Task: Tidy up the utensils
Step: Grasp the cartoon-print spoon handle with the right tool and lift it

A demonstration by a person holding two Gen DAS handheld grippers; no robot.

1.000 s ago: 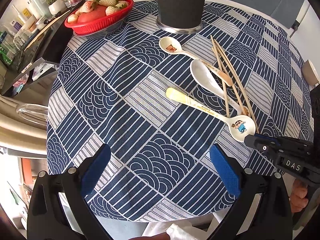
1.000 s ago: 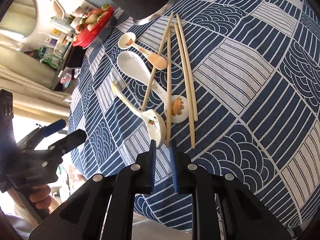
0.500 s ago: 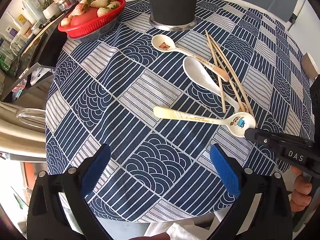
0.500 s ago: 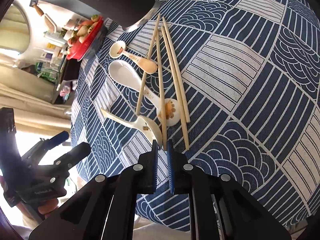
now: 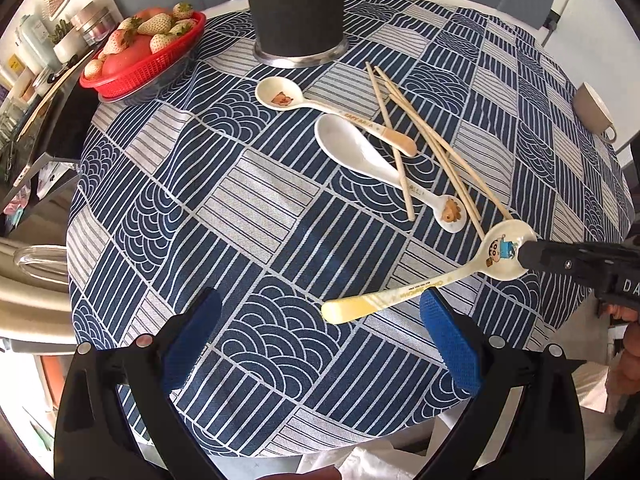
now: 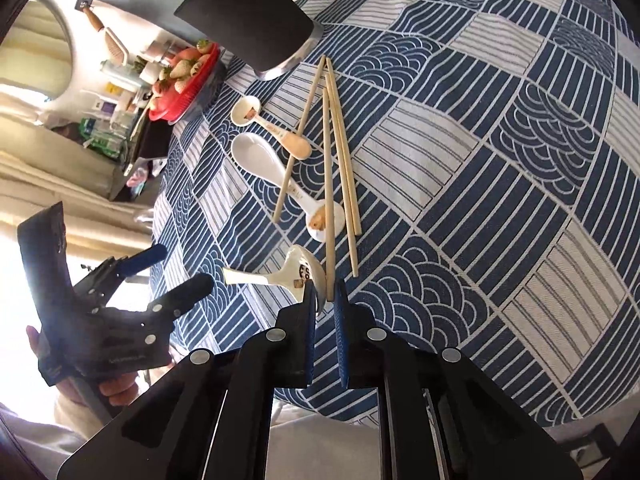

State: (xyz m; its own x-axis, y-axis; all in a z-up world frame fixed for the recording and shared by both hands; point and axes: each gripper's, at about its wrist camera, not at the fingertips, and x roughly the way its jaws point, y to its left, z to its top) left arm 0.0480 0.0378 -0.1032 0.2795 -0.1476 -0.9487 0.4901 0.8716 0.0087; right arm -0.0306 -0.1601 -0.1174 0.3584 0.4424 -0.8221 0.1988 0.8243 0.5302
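Spoons and chopsticks lie scattered on the blue patterned tablecloth (image 5: 256, 208). At far left sits a red basket of strawberries (image 5: 144, 60), then the dark utensil holder (image 5: 298, 8). My left gripper (image 5: 320, 340) hangs wide apart over the near edge, gripping nothing. Further right lie two white spoons (image 5: 360, 152) and the chopsticks (image 5: 432, 144). My right gripper (image 6: 324, 300) pinches the cartoon spoon (image 5: 444, 280) by its bowl, its handle pointing left.

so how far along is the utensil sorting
Barely begun: nothing shows inside the black holder. In hand: the right gripper pinches the cartoon spoon by its bowl; the left gripper is open. Left: two spoons and the chopsticks lying on the tablecloth.
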